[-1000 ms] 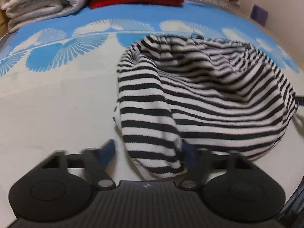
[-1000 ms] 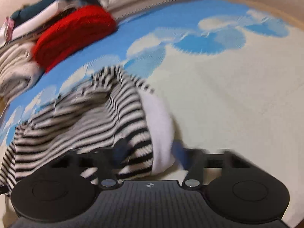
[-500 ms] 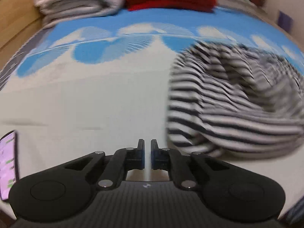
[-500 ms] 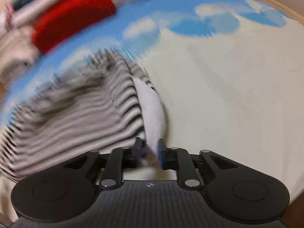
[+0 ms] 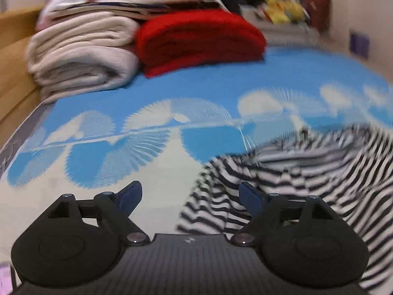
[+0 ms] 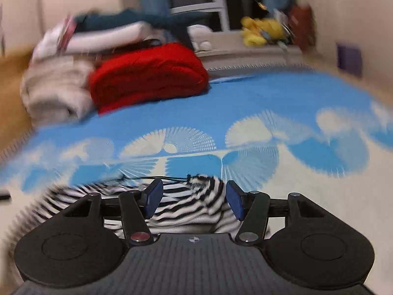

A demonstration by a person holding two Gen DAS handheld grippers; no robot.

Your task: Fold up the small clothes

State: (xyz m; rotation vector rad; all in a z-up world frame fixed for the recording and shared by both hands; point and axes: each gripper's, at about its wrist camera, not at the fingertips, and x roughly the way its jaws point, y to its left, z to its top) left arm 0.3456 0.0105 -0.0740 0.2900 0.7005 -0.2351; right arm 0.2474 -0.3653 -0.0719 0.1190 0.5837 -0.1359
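A black-and-white striped garment (image 5: 307,184) lies rumpled on the bed, at the lower right of the left wrist view. My left gripper (image 5: 190,193) hovers above the sheet just left of the garment's edge, jaws opening wide with nothing pressed between them. In the right wrist view the same striped garment (image 6: 189,201) sits low in the frame, under and behind my right gripper (image 6: 192,194). The right jaws are opening too; the cloth shows in the gap below them, and the pads do not press on it.
The bed sheet (image 5: 152,113) is cream with blue fan prints. Folded cream blankets (image 5: 81,56) and a red blanket (image 5: 199,39) are stacked at the far end, more folded items on top. A wooden bed side (image 5: 14,56) runs along the left. Yellow toys (image 6: 260,29) sit beyond.
Both grippers let go of the striped garment, lifted and tilted up toward the far blankets. The left jaws shut briefly, then opened wide; the right jaws widened. The garment now lies lower in both views.
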